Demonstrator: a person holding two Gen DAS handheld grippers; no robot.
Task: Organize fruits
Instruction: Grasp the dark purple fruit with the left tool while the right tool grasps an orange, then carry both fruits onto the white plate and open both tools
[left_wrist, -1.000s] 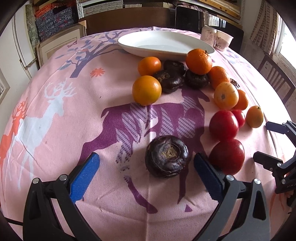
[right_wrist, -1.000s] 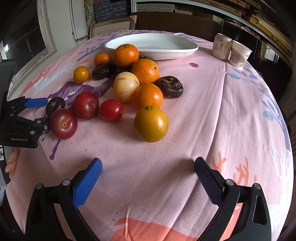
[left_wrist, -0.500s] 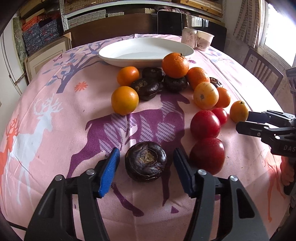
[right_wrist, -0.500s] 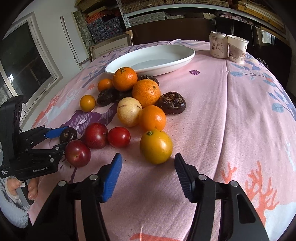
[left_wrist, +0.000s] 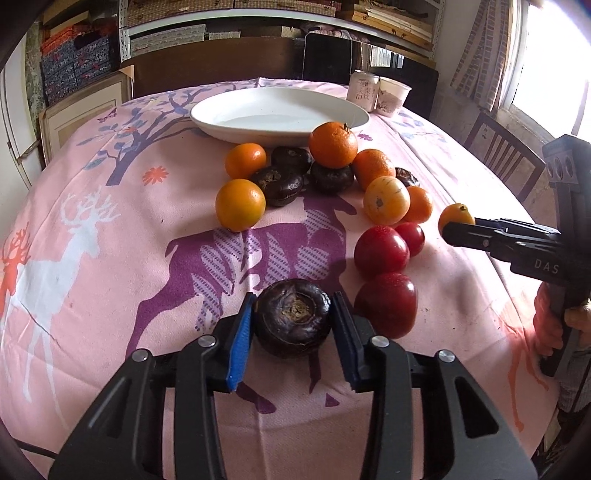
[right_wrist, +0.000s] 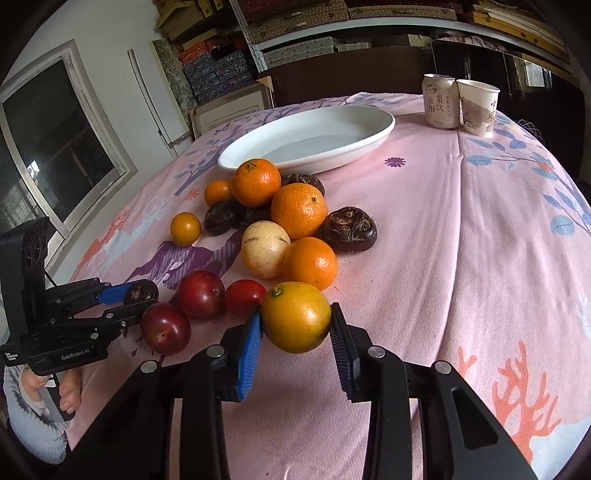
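Observation:
My left gripper (left_wrist: 291, 325) is shut on a dark purple water chestnut (left_wrist: 292, 317) near the table's front; it also shows in the right wrist view (right_wrist: 140, 291). My right gripper (right_wrist: 295, 326) is shut on a yellow-orange citrus fruit (right_wrist: 295, 315), which shows in the left wrist view (left_wrist: 456, 218) too. A pile of oranges (left_wrist: 333, 144), dark chestnuts (left_wrist: 279, 184), a pale yellow fruit (right_wrist: 265, 248) and red plums (left_wrist: 386, 304) lies between the grippers and an empty white oval plate (left_wrist: 280, 116).
A drink can (right_wrist: 439, 100) and a paper cup (right_wrist: 478, 105) stand behind the plate at the right. A chair (left_wrist: 502, 158) stands by the table's right edge. The pink patterned tablecloth (left_wrist: 92, 229) covers the round table.
Both grippers moved forward and closed: the left around the dark water chestnut, the right around the yellow-orange citrus fruit. Both were wide open a second ago.

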